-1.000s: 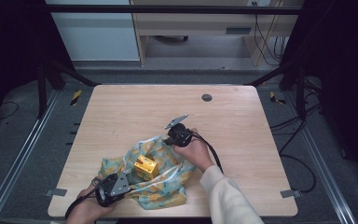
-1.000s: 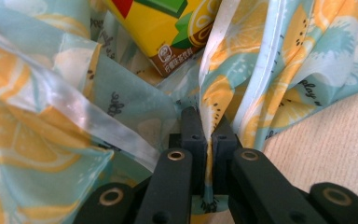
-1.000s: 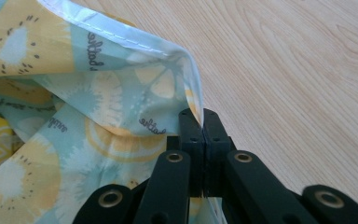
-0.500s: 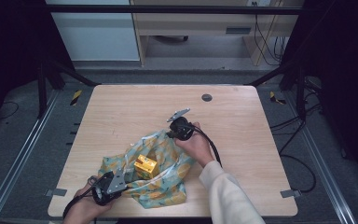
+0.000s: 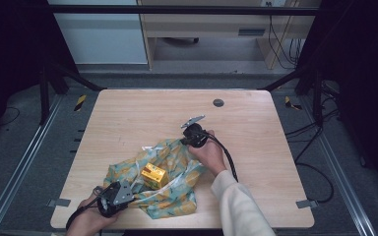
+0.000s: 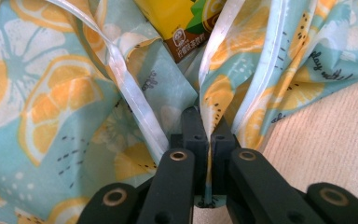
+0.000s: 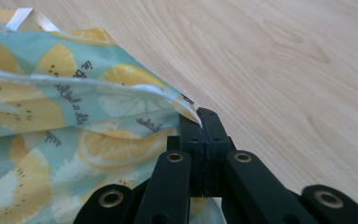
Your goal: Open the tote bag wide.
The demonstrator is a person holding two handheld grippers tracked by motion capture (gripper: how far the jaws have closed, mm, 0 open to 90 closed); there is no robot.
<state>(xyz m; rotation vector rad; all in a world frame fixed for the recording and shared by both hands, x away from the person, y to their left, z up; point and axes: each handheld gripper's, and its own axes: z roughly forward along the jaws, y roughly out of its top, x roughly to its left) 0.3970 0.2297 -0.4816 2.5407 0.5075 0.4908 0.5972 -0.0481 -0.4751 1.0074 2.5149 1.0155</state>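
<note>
Both tools are clenched on the lemon-print bag [image 5: 170, 177] lying on the desk [image 5: 256, 123]: the left tool [image 6: 204, 135] pinches its near edge, the right tool [image 7: 200, 126] its far edge, a yellow carton [image 5: 153, 175] between them.

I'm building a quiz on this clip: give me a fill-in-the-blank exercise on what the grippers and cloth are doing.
1. Both grippers, the left gripper and the right gripper, are shut on the lemon-print ____.
2. A ____ carton lies on the teal cloth.
3. Everything rests on a light ____ table.

Missing: cloth; yellow; wooden
</note>
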